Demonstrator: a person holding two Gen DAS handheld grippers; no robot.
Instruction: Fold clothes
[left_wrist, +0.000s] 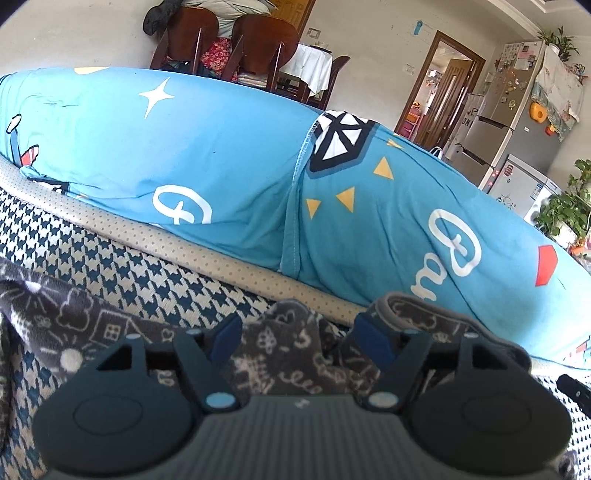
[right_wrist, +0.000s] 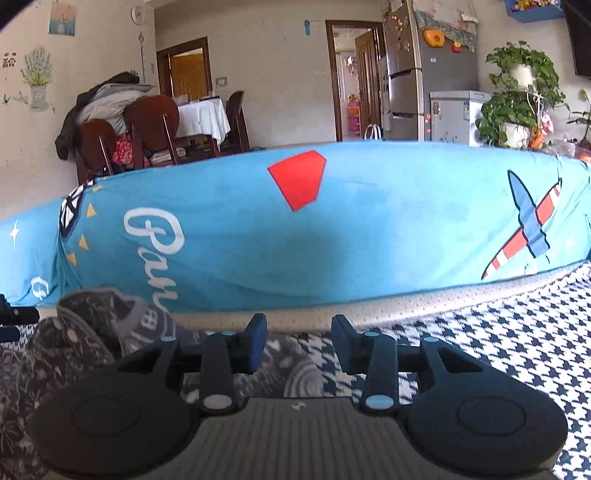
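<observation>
While the grey printed garment (left_wrist: 280, 350) lies bunched on the houndstooth cover (left_wrist: 122, 266), left gripper (left_wrist: 299, 343) straddles it, jaws wide, pads clear. Right gripper (right_wrist: 299, 345) stands part-open, gripping nothing.

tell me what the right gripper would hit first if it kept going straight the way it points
Probably the beige dotted edge strip just past the houndstooth cover, with the blue cushion right behind it. The right gripper is open with nothing between its fingers, and depth is hard to judge here.

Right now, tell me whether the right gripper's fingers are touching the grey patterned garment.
Apart. In the right wrist view the right gripper stands open, with only patterned mat showing in the gap between its fingers; the grey patterned garment lies off to their left.
</observation>
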